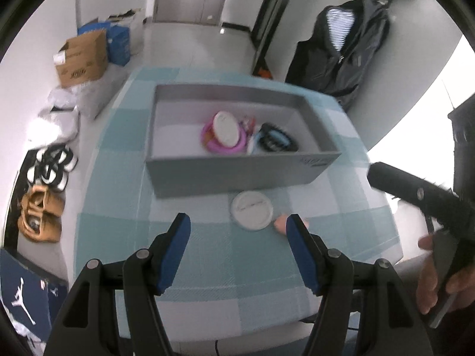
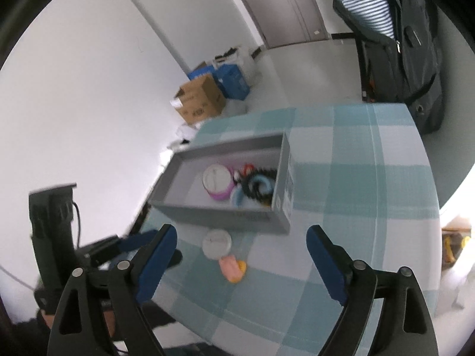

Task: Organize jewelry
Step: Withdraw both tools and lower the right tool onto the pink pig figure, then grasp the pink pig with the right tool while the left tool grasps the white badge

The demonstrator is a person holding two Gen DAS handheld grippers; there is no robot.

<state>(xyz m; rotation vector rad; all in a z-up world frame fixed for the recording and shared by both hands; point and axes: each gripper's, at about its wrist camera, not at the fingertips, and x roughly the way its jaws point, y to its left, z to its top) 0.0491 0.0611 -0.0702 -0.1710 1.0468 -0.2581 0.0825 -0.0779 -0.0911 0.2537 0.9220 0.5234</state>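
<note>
A grey open box (image 1: 237, 175) stands on the checked teal tablecloth (image 1: 124, 201); it also shows in the right wrist view (image 2: 219, 213). Inside lie a pink ring with a white round lid (image 1: 227, 132), a black and blue hair tie (image 1: 274, 141) and small red pieces. A white round lid (image 1: 252, 211) lies in front of the box, with a pink and orange piece (image 2: 233, 268) beside it. My left gripper (image 1: 239, 225) is open and empty just before the white lid. My right gripper (image 2: 242, 238) is open and empty above the table's near part.
Cardboard and blue boxes (image 1: 89, 56) stand on the floor at the far left. Shoes and a tan bag (image 1: 41, 216) lie left of the table. A dark jacket (image 1: 347, 50) hangs at the far right. The right gripper's body (image 1: 421, 198) reaches in from the right.
</note>
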